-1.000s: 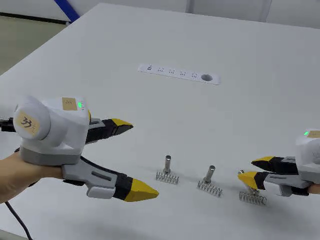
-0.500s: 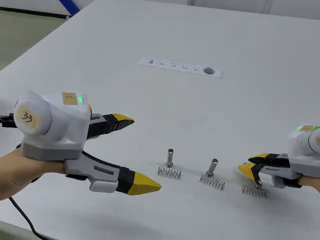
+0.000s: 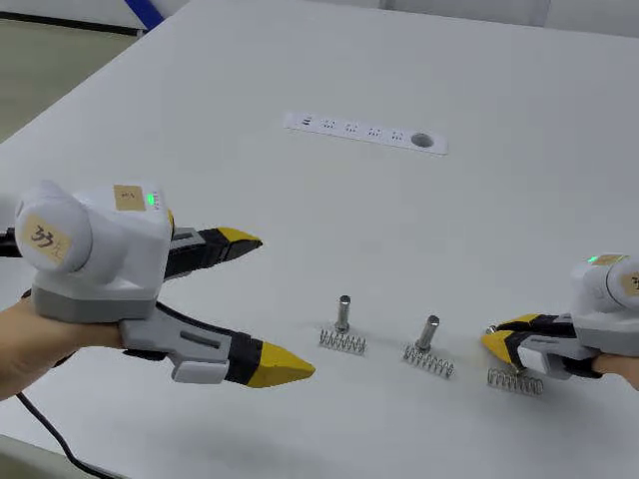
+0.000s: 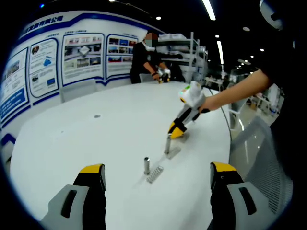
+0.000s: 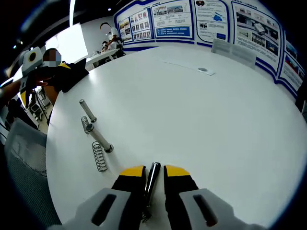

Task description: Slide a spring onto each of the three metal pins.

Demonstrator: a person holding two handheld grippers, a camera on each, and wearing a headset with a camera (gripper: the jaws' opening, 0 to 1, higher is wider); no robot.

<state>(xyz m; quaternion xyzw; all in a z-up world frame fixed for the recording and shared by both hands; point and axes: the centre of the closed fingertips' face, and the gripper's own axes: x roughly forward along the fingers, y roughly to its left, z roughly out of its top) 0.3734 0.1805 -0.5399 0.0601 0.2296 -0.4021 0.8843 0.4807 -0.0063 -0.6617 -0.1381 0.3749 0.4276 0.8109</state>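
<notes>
My right yellow-tipped claw (image 5: 154, 170) clamped the short steel pin (image 5: 152, 179) on the white table (image 3: 419, 230); a coiled wire spring (image 3: 514, 381) lay just beside it (unthreaded); my left claw (image 3: 282, 304) hung agape, well apart.

Bright, even overhead light in the head view; sharp all over, with faint soft shadows on the white counter (image 3: 479, 80) beneath the left tongs (image 3: 282, 305). Heavy fisheye bending in the 2 gripper views, straight lines curved toward the edges. Glaring ceiling strips (image 4: 209, 9) in the left gripper view; washed-out bright patch (image 5: 67, 45) upper left in the right gripper view.
</notes>
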